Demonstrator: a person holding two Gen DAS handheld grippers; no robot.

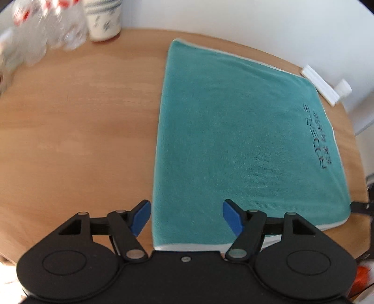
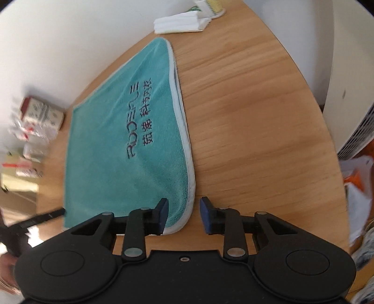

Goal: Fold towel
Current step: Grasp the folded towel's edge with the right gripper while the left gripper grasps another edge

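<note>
Lying flat near the round wooden tabletop's [image 1: 81,117] far edge was the folded teal terry towel [image 1: 233,140]; left gripper [image 1: 186,216] and right gripper [image 2: 183,215] hovered, fingers spread.

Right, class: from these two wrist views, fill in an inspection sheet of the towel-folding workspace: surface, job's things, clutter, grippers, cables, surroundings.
Surface: round wooden table, bare in the left half of the left wrist view.
Job's things: teal towel lies flat, white-edged, already doubled by the look of its layered edge; dark embroidered lettering faces up.
Clutter: patterned paper cup, blurred plastic bottles, white folded cloth, white plastic strip at the rim.
Grippers: left gripper open over the towel's near edge; right gripper open, straddling its near corner; neither grips.
Cables: thin pale line beyond the rim, cannot tell.
Surroundings: white wall; vented white unit.
</note>
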